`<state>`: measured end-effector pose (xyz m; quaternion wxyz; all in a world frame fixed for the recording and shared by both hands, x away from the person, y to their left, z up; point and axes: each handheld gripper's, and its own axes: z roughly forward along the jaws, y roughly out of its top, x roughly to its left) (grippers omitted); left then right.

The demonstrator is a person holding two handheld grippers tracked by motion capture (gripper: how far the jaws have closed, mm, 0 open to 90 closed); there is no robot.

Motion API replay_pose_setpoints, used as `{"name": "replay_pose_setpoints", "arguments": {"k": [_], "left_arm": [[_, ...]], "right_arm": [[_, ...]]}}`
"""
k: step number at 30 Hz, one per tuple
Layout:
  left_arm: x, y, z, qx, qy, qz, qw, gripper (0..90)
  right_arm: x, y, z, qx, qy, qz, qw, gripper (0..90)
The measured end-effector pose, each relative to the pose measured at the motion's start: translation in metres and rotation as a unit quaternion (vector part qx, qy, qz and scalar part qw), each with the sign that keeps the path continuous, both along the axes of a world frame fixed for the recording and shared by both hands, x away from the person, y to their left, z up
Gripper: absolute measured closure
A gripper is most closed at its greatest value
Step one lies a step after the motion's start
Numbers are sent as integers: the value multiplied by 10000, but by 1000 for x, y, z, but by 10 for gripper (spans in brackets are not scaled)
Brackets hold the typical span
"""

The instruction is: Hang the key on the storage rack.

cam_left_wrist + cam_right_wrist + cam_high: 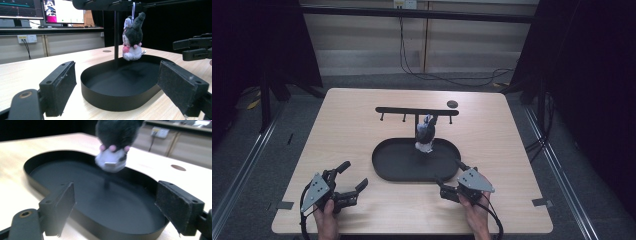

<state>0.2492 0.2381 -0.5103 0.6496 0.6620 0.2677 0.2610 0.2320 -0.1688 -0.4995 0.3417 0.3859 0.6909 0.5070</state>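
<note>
Grey plush toy apparently beyond both spread jaws.

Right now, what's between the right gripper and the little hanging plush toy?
In the right gripper view, the black oval tray lies between the right gripper and the plush toy; its floor there is bare.

Each hand-held gripper, the left gripper and the right gripper, is built of black parts, topped by a grey three-cornered plate with small dark screws, fitted with dark, rough-faced rectangular pads, and trailed by a black cable.
</note>
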Motion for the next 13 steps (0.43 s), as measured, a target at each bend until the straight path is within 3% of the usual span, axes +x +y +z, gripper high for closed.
{"name": "replay_pose_setpoints", "arguments": {"k": [1,2,3,4,5,6,7,8,9,10,11,13], "left_arm": [[0,0,0,7,-1,-1,10000,151],[0,0,0,3,0,1,10000,151],[0,0,0,3,0,1,10000,152],[0,0,0,1,-2,-3,10000,151],[0,0,0,6,0,-1,10000,151],[0,0,0,2,0,1,10000,151],[0,0,0,2,0,1,10000,152],[0,0,0,10,-1,-1,10000,152],[0,0,0,5,0,1,10000,152],[0,0,0,4,0,2,10000,151],[0,0,0,9,0,2,10000,151],[0,0,0,10,-1,0,10000,151]], "right_arm": [[-1,-1,-3,60,-53,-28,10000,153],[-5,-2,-7,197,-257,-145,9994,176],[-5,-2,-7,197,-257,-145,9994,176],[-9,-4,-8,424,-462,-224,9978,166],[-9,-4,-8,424,-462,-224,9978,166],[-13,-9,-9,653,-661,-143,9956,132],[-13,-9,-9,653,-661,-143,9956,132],[-18,-14,-12,966,-900,-235,9910,133],[-18,-14,-12,966,-900,-235,9910,133],[-21,-17,-13,1107,-1079,-291,9876,134],[-21,-17,-13,1107,-1079,-291,9876,134],[-21,-14,-12,928,-1071,64,9899,136]]}}
